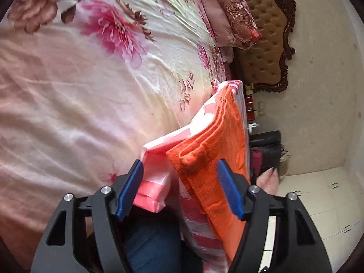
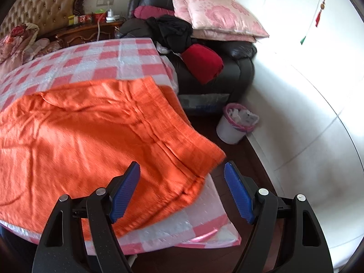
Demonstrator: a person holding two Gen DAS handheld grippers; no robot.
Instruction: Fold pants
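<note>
Two big things fill your views: the bed (image 1: 68, 102) with its flowery sheet, and the small table with the pink checked cloth (image 2: 127, 54) next to it. On that table lie the orange pants (image 2: 91, 132). They cover the near half of the cloth and reach to the near right corner, where one orange corner hangs a little over the edge.

From the side, in the left view, the orange pants show as a thick stack of layers with a folded edge, so they look folded at least once already. From above, in the right view, the top is fairly flat with some soft wrinkles. I think you are part way through: one fold looks done, and at least one more fold and a smoothing are left.

Your left gripper (image 1: 179, 193) has its jaws spread wide, one on each side of the table edge and the orange stack, not squeezing anything.

Your right gripper (image 2: 182, 193) is also spread wide. It hangs just over the near right corner of the pants and holds nothing.
</note>
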